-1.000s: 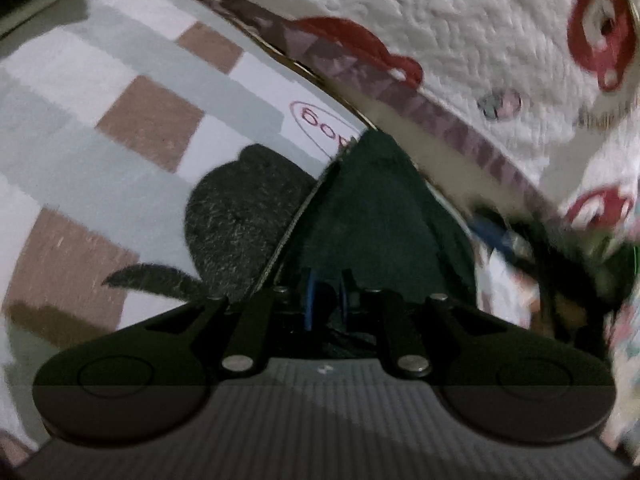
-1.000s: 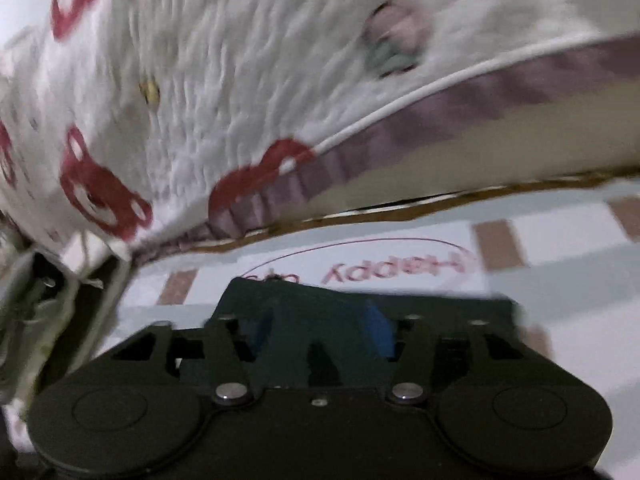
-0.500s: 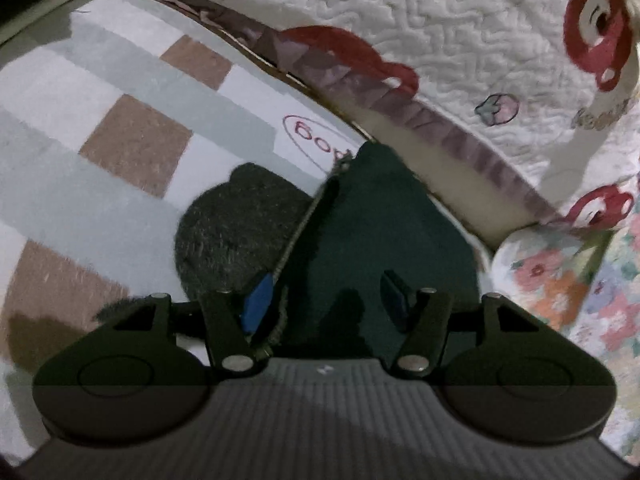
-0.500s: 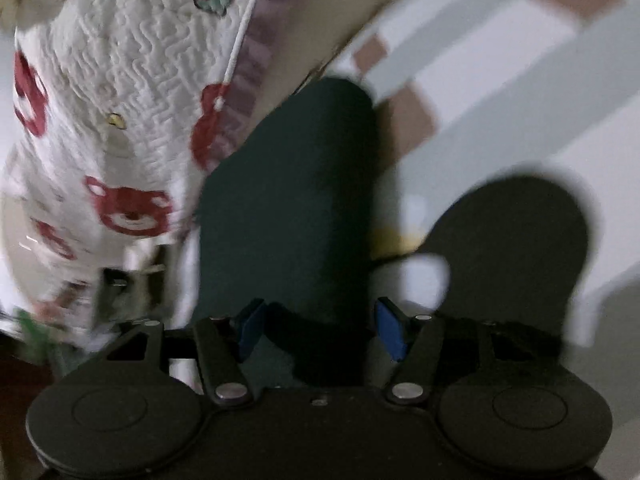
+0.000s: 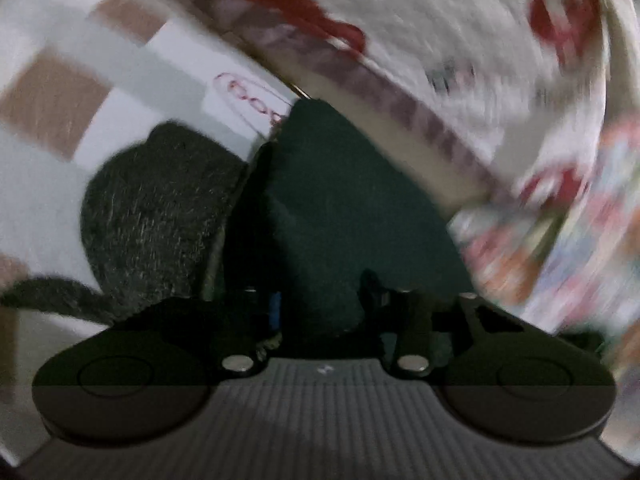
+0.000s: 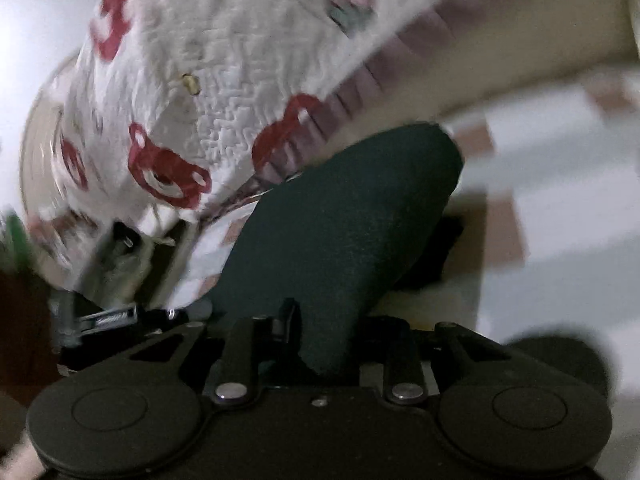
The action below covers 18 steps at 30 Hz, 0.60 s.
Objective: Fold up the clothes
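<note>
A dark green garment [image 5: 340,208] lies folded on a checked rug, its far end by the quilt's edge. My left gripper [image 5: 320,304] has its jaws partly closed around the garment's near edge, and the cloth fills the gap between them. In the right wrist view the same garment [image 6: 344,216] runs from my right gripper [image 6: 320,332] up toward the quilt. The right jaws are narrow and grip a fold of the cloth. Both views are motion blurred.
A white quilt with red bear prints [image 5: 460,40] [image 6: 224,92] hangs over the rug's far side. The checked rug [image 5: 72,92] [image 6: 560,208] has brown, grey and white squares. A floral cloth [image 5: 568,248] lies at the right. Some dark hardware [image 6: 112,312] sits at the left.
Both grippers were open half a second ago and have closed on the green garment. The right gripper has swung so the quilt fills more of its view.
</note>
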Each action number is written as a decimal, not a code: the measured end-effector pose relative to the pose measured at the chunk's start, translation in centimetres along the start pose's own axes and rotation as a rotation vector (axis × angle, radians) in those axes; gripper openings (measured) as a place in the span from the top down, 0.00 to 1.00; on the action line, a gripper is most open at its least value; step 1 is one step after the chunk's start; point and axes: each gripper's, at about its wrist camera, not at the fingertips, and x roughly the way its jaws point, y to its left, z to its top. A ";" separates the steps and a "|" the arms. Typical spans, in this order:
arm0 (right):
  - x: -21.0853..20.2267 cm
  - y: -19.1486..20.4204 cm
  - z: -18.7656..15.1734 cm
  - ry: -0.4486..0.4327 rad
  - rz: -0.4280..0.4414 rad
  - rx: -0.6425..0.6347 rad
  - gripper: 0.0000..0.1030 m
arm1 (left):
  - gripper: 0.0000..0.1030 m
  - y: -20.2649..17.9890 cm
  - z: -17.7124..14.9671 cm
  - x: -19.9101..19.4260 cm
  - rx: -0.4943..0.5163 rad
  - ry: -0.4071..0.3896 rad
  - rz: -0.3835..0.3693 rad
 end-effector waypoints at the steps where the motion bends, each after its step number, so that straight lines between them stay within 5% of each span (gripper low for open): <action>1: -0.2 0.5 0.4 0.007 -0.041 -0.056 0.72 | 0.68 -2.1 -0.4 -0.1 0.117 -0.002 0.045; 4: 0.2 -0.5 0.6 0.041 -0.152 -0.099 0.67 | 0.60 -5.2 -1.5 0.9 0.225 0.016 0.059; 9: 0.7 -4.3 -0.5 0.075 -0.184 0.058 0.55 | 0.48 -1.9 -0.6 1.4 0.011 -0.017 0.056; 13: 0.3 -4.5 -0.6 0.086 -0.177 0.042 0.50 | 0.39 1.5 -0.1 1.2 -0.172 -0.030 0.053; 18: 0.1 -5.6 -0.3 0.103 -0.139 0.060 0.47 | 0.29 2.2 -0.4 1.8 -0.220 0.002 0.070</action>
